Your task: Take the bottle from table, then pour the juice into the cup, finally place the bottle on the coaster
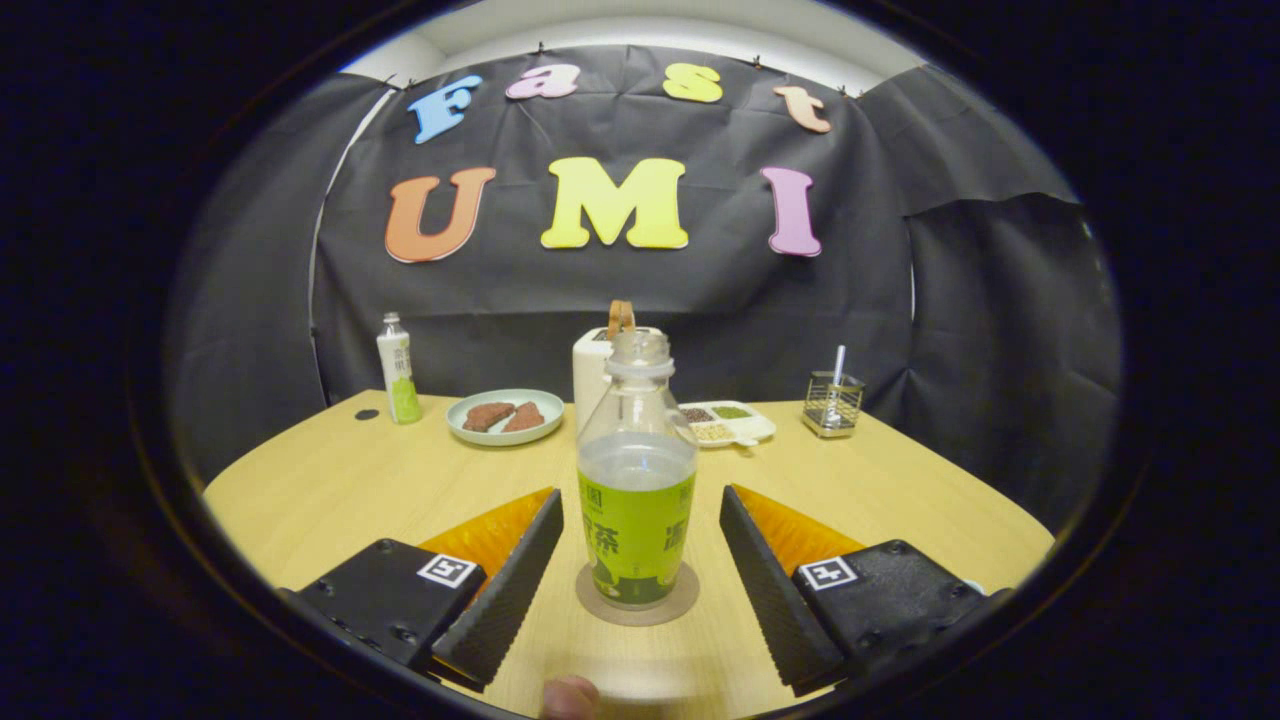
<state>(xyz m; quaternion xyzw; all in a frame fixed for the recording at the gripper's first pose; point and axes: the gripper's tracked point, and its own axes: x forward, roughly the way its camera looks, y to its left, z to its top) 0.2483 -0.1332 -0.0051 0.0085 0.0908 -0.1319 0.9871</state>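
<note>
A clear, uncapped bottle [637,480] with a green label stands upright on a round brown coaster [637,596], partly filled with pale liquid. It sits between my two fingers, and a gap shows on each side of it. My gripper [640,530] is open: the left finger [505,590] and the right finger [770,585] both stand off the bottle. I cannot make out a cup.
On the wooden table [880,490] beyond the bottle stand a white box with a brown strap [600,360], a plate with two brown pieces [505,416], a divided snack tray [728,420], a wire holder [832,402] and a second capped bottle [398,370]. A fingertip [570,695] shows near me.
</note>
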